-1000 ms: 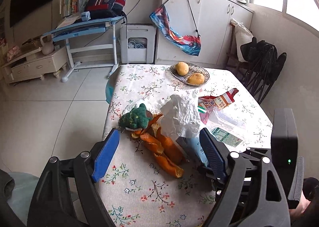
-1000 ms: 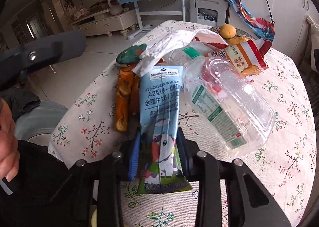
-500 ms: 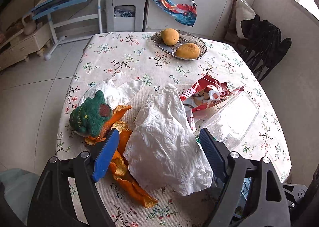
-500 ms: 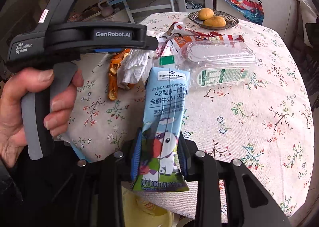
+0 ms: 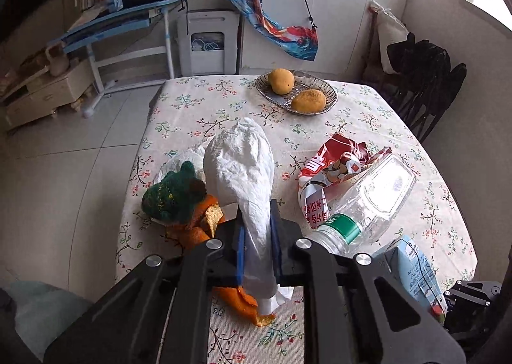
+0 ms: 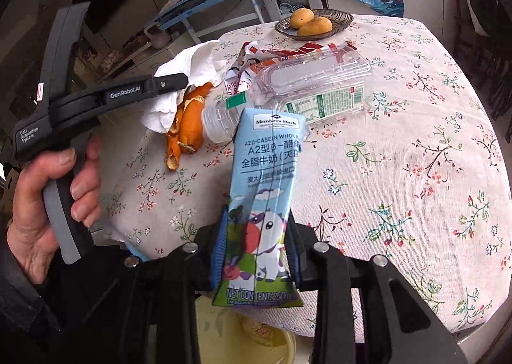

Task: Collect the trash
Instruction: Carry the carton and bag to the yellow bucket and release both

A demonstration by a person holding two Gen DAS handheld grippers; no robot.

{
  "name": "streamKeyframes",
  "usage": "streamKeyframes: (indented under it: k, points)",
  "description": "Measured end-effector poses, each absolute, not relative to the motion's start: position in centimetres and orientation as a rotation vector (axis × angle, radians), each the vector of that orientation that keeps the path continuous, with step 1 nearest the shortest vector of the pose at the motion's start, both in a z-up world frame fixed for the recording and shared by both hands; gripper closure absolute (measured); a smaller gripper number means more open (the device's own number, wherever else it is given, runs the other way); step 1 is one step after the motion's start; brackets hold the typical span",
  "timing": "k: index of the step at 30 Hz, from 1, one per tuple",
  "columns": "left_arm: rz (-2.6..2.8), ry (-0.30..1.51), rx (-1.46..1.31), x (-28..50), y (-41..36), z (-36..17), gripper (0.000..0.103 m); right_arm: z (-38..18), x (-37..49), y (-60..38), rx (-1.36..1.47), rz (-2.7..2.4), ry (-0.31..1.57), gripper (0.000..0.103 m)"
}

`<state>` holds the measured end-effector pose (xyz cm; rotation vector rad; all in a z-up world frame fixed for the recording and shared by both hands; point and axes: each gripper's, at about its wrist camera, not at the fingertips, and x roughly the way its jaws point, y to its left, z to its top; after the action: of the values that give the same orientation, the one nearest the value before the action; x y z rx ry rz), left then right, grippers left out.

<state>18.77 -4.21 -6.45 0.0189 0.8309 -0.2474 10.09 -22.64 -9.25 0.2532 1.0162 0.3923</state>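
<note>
My left gripper (image 5: 257, 245) is shut on a crumpled white tissue (image 5: 243, 169) that stands up between its blue pads over the floral table (image 5: 368, 127). My right gripper (image 6: 256, 249) is shut on a blue milk carton (image 6: 265, 172), held at the table's near edge; the carton also shows in the left wrist view (image 5: 412, 268). Orange peel (image 6: 187, 127), a crushed clear plastic bottle (image 6: 320, 82) and a red snack wrapper (image 5: 332, 169) lie on the table. The left gripper's body (image 6: 96, 101) shows in the right wrist view.
A green knitted toy (image 5: 172, 197) lies on more tissue beside the peel. A dish with two yellow fruits (image 5: 297, 92) stands at the far side. A dark chair (image 5: 425, 82) is at the right. Something yellow (image 6: 256, 341) lies below the table edge.
My left gripper has closed on the white tissue, which was lying between its open fingers. My right gripper has pulled the milk carton back toward the table's near edge.
</note>
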Motion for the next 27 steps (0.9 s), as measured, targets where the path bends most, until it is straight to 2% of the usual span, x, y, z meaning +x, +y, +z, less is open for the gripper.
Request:
streamKeyframes:
  k: [5, 14, 19, 27]
  points:
    - [-0.246, 0.726, 0.027, 15.9, -3.6, -4.1, 0.09, -8.9, 9.7, -23.7, 0.35, 0.403, 0.99, 0.071]
    - [-0.227, 0.69, 0.048, 11.1, -2.9, -3.4, 0.09, -7.6, 7.4, -23.4, 0.418, 0.473, 0.918, 0.071]
    - [-0.211, 0.688, 0.05, 8.9, -2.1, -3.5, 0.09, -6.9, 5.3, -22.1, 0.392, 0.553, 0.904, 0.071]
    - [-0.188, 0.678, 0.054, 7.1, -0.9, -3.3, 0.09, -7.8, 0.8, -18.1, 0.232, 0.708, 0.991, 0.071]
